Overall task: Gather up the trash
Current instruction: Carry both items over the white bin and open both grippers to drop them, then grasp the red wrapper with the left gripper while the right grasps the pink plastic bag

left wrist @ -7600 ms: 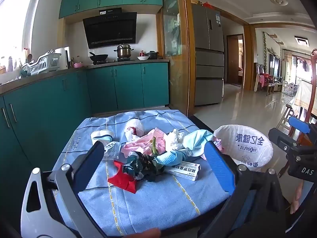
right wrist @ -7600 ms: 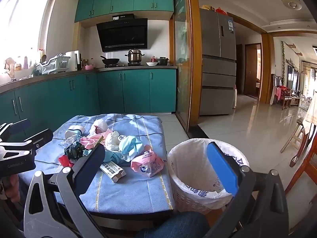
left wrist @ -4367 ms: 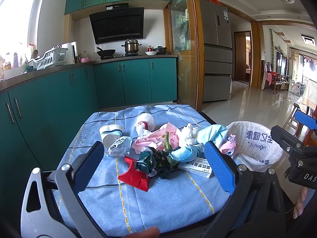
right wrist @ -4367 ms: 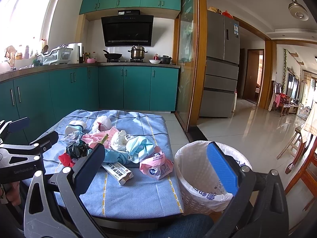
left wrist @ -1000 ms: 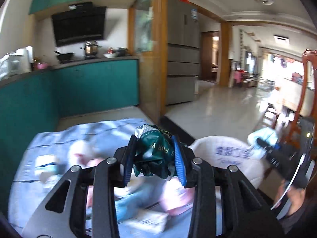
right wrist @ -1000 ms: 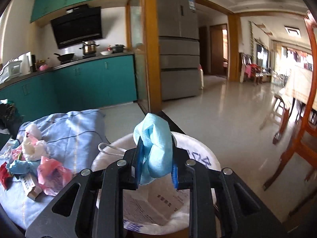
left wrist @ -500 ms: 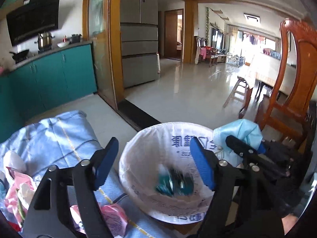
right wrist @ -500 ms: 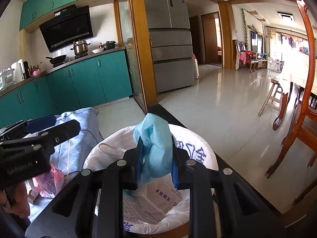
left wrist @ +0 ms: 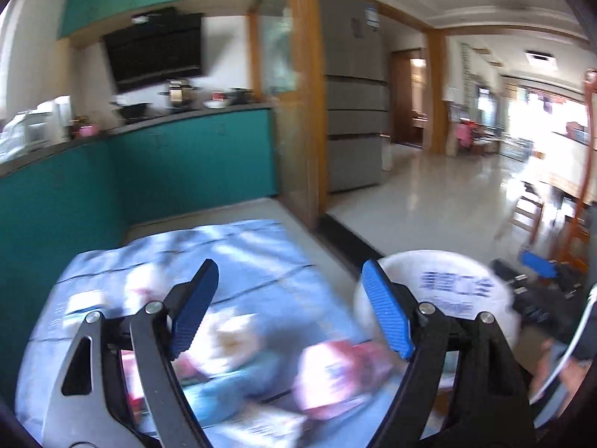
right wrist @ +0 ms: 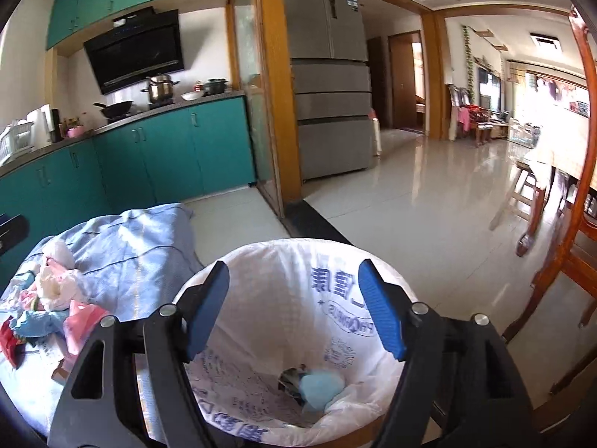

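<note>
My right gripper (right wrist: 293, 308) is open and empty right above the white-lined trash bin (right wrist: 335, 272). A light blue cloth (right wrist: 321, 386) and a dark wrapper (right wrist: 289, 377) lie at the bin's bottom. My left gripper (left wrist: 289, 313) is open and empty over the table with the blue cloth cover (left wrist: 242, 254). Blurred trash lies there: a pink bag (left wrist: 335, 377), a white wad (left wrist: 231, 339) and blue pieces (left wrist: 238, 384). The bin (left wrist: 459, 291) and the right gripper (left wrist: 537, 276) show at the right of the left wrist view. The trash pile (right wrist: 48, 306) shows at the left of the right wrist view.
Teal kitchen cabinets (right wrist: 149, 156) and a counter with pots stand behind the table. A wooden door frame (right wrist: 276, 112) and a grey fridge (right wrist: 328, 82) are beyond. A wooden chair (right wrist: 574, 231) stands right of the bin on the tiled floor.
My right gripper has opened and dropped the blue cloth into the bin. My left gripper, open since half a second ago, has swung left from the bin to the table.
</note>
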